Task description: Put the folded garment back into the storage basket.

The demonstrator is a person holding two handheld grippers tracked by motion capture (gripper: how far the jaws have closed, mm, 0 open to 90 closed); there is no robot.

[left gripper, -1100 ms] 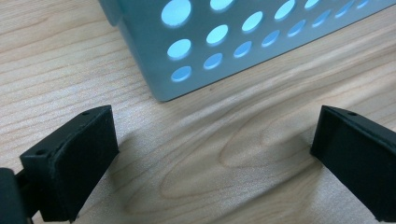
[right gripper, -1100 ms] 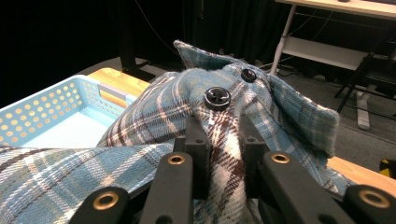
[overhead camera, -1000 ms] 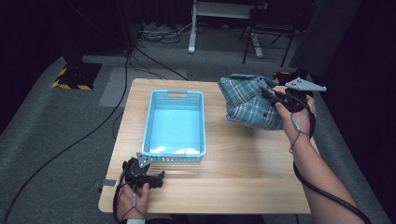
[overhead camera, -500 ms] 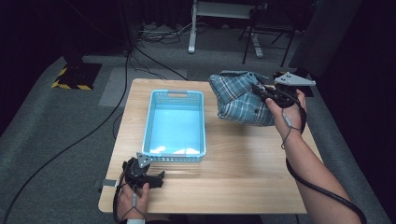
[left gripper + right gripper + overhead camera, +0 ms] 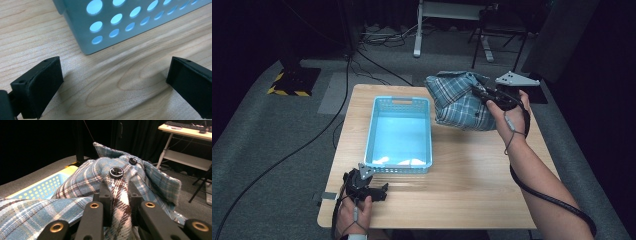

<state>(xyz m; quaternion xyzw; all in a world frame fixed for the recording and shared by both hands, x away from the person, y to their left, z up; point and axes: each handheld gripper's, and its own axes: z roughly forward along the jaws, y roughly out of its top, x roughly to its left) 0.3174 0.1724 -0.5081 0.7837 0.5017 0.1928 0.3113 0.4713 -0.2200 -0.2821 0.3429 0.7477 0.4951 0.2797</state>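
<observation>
Plaid shirt (image 5: 459, 102) is hanging bunched at the far right of the table (image 5: 472, 185), just right of the blue basket (image 5: 399, 132). The right gripper (image 5: 479, 94) is pinching a fold of its cloth near two dark buttons (image 5: 116, 172), jaws clamped tight on the fabric. The left gripper (image 5: 379, 190) is resting at the near left by the basket's corner, jaws wide apart and holding nothing. Judging by this, the shirt is being carried toward the basket; next, it likely needs moving left over the opening, then releasing.

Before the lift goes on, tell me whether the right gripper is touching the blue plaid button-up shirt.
Touching. The right gripper view shows the right gripper with both black jaws pinching a fold of the blue plaid shirt just below a dark button.
</observation>
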